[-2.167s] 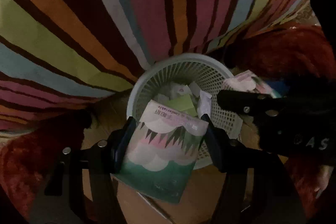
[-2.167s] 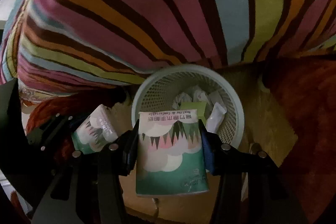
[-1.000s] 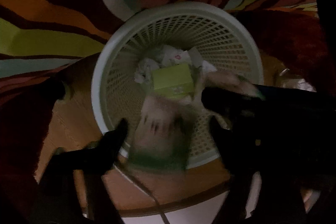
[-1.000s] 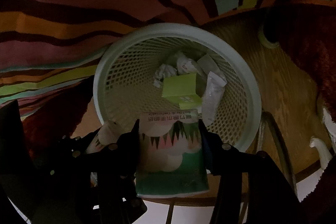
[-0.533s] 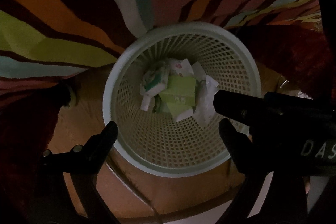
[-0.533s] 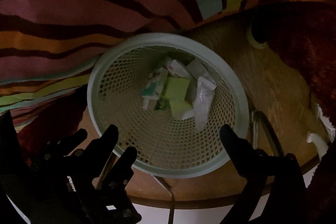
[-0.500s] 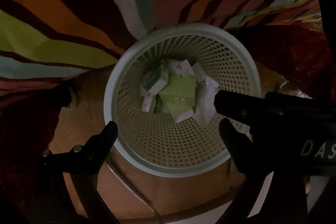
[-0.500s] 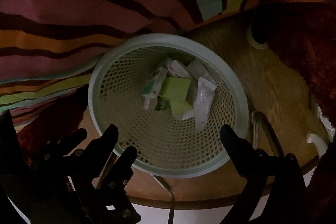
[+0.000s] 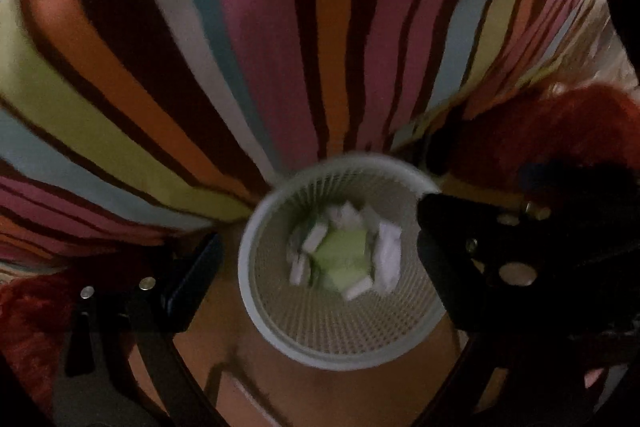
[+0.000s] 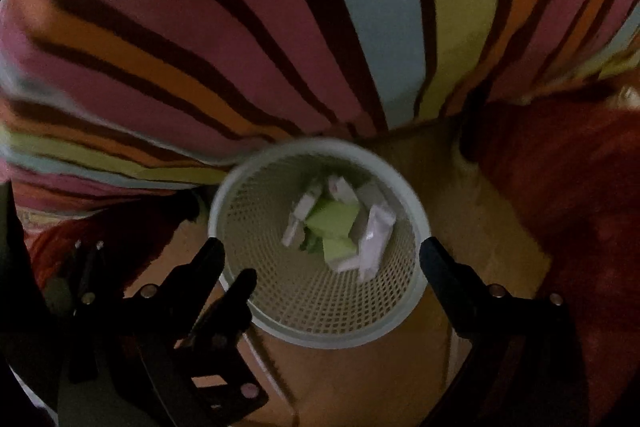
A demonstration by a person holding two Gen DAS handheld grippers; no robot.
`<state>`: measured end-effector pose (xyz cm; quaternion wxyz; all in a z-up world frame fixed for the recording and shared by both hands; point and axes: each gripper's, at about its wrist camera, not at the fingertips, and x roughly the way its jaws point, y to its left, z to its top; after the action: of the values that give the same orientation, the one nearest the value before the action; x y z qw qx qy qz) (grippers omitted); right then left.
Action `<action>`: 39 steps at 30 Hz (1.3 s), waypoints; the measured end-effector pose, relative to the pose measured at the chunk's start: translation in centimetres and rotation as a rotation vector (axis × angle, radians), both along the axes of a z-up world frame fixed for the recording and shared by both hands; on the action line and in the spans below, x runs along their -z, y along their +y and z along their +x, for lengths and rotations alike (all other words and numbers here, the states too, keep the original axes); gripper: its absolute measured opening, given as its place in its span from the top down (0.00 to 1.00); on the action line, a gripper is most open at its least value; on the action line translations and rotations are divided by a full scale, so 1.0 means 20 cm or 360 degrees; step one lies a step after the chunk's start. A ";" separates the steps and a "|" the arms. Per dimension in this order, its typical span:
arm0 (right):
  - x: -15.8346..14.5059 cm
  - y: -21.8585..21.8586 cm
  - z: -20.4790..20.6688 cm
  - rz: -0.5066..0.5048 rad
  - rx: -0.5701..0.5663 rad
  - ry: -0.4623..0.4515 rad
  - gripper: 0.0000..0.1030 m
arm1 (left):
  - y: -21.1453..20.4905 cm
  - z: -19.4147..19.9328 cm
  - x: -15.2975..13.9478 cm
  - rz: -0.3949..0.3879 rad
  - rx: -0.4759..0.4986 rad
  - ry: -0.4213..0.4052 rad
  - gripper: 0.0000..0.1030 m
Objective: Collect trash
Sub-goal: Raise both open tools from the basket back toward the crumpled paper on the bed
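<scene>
In the left wrist view, the left gripper (image 9: 316, 259) hangs over the white mesh basket (image 9: 280, 335), jaws spread wide with nothing between them, having just been opening; the trash (image 9: 344, 255), green and white packets, lies at the basket's bottom, where a drop would put it. The right wrist view shows the right gripper (image 10: 322, 255) likewise wide and empty after opening. A striped cloth (image 10: 280, 27) crowds the basket's far rim, and a red rug (image 10: 560, 187) lies beside it.
</scene>
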<state>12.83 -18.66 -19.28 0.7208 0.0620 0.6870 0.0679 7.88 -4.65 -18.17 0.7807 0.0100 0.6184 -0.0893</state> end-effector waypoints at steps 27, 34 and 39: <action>-1.07 0.04 0.23 0.0102 -0.0108 -0.1469 0.09 | 0.67 0.27 -0.83 -0.0058 -0.0489 -0.0836 0.08; -1.08 0.21 0.59 0.0105 -0.0145 -0.1457 0.09 | 0.71 0.58 -0.92 -0.0055 -0.0397 -0.0890 0.08; -1.11 0.29 0.78 0.0084 -0.0152 -0.1444 0.09 | 0.73 0.82 -0.94 -0.0047 -0.0345 -0.0909 0.08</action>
<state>28.43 -12.78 2.86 0.9431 0.0126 0.3020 0.1387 24.22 9.98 0.71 0.9280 -0.0427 0.3701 -0.0079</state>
